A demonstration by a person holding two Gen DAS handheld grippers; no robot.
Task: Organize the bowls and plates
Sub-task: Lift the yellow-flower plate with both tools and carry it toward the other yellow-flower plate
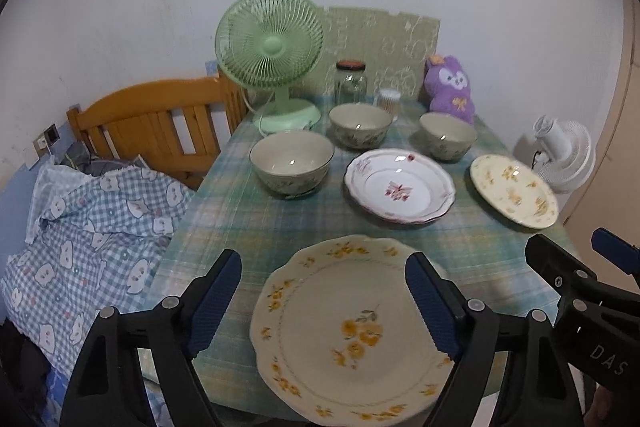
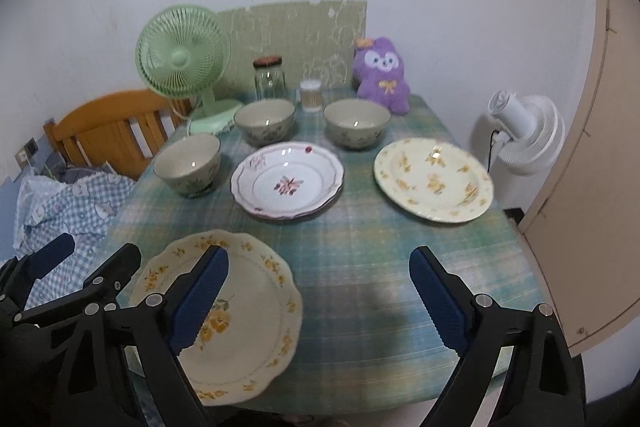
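My left tool (image 1: 322, 301) hangs spread apart over the scalloped yellow-flower plate (image 1: 352, 335) at the worktop's (image 2: 360, 267) near edge. Behind stand three bowls (image 1: 292, 163), a pink-flower plate (image 1: 400, 185) and a round yellow plate (image 2: 434, 181). My right tool (image 2: 318, 297) gapes, holding nothing.

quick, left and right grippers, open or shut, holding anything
Left gripper: jaws open, holding nothing, above the near yellow-flower plate.
Right gripper: jaws open, holding nothing, over the tablecloth.
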